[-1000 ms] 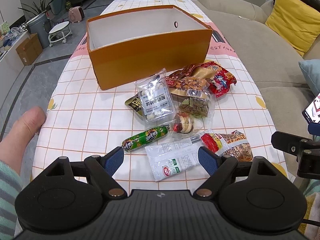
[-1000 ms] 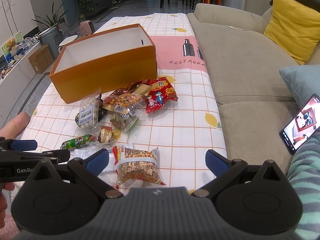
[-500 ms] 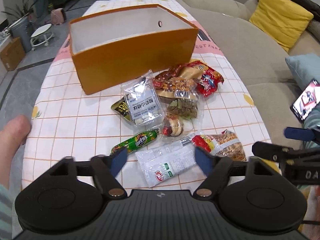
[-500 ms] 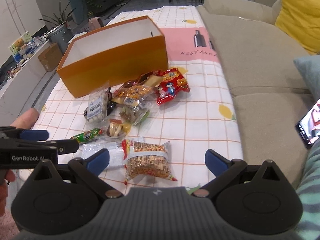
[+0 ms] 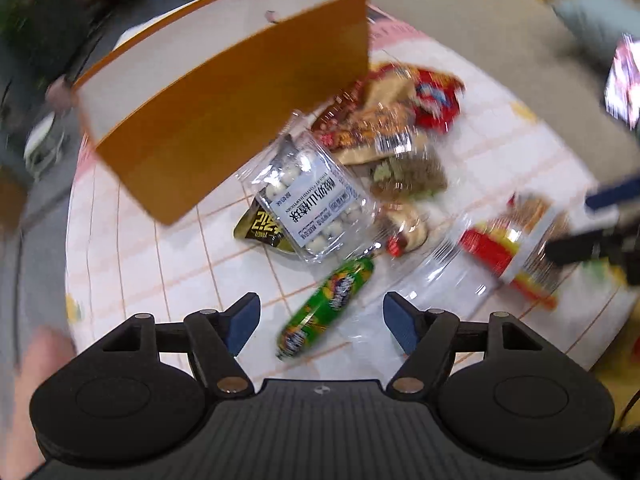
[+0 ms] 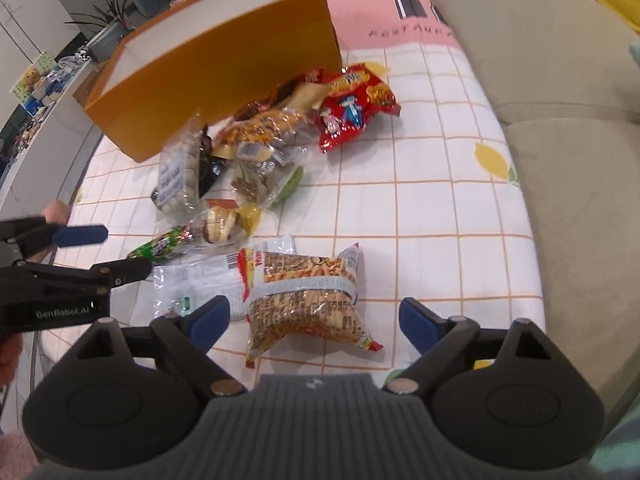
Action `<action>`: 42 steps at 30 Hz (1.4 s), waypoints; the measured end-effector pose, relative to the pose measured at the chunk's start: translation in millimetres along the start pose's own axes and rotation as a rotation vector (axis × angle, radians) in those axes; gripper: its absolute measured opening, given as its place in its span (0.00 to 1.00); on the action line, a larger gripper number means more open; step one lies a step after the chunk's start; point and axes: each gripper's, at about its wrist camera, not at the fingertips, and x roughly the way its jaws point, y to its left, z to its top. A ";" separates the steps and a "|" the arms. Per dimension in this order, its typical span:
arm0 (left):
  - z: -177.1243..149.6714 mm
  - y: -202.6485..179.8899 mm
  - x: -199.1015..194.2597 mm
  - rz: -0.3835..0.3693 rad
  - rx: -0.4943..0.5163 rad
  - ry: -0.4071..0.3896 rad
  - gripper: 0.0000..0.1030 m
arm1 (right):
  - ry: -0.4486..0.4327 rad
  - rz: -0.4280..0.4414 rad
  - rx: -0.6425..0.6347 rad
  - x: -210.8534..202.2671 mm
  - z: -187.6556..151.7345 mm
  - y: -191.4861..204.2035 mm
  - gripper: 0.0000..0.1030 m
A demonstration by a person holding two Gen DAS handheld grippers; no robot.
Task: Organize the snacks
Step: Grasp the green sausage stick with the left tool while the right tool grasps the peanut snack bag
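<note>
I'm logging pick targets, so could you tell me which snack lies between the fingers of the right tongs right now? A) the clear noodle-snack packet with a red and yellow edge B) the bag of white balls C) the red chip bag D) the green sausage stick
A: in the right wrist view the noodle-snack packet lies on the tablecloth between the open right tongs, not gripped.

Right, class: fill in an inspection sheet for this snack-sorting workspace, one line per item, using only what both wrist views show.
Surface: tablecloth with orange grid and lemon print, pink band at the far end.
Job's things: orange box, open top, no snacks seen inside; snack pile beside it, including red packet, clear bag of white balls, green sausage and noodle snack pack.
Clutter: nothing seen.
Grippers: left gripper open over the sausage; right gripper open around the noodle pack; neither grips.
Cables: nothing seen.
Surroundings: beige sofa, potted plant.
</note>
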 end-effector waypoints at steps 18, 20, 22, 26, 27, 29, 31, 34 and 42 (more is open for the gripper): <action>3.4 9.8 39.1 -0.045 -0.005 0.087 0.63 | 0.093 -0.004 -0.045 47.0 6.9 4.2 0.80; 5.5 10.6 39.9 -0.057 -0.016 0.094 0.57 | 0.088 -0.003 -0.049 47.0 6.8 4.6 0.77; 6.6 10.9 40.9 -0.062 -0.028 0.101 0.56 | 0.084 -0.003 -0.052 46.6 7.7 5.2 0.76; 6.9 10.5 40.8 -0.078 -0.045 0.099 0.43 | 0.075 -0.007 -0.056 46.7 8.4 5.1 0.72; 6.8 10.2 40.7 -0.079 -0.051 0.097 0.42 | 0.072 -0.010 -0.059 46.1 8.4 5.4 0.68; 6.4 9.3 40.9 -0.076 -0.066 0.093 0.38 | 0.069 -0.009 -0.061 44.7 7.8 5.4 0.66; 5.4 9.8 40.3 -0.067 -0.095 0.090 0.36 | 0.070 -0.005 -0.056 43.9 7.5 4.4 0.64; 2.3 8.9 37.8 -0.059 -0.121 0.083 0.32 | 0.069 0.000 -0.055 41.6 7.0 4.2 0.62; -4.1 11.1 19.2 -0.080 -0.223 0.075 0.29 | 0.044 -0.009 -0.076 32.9 5.9 9.5 0.60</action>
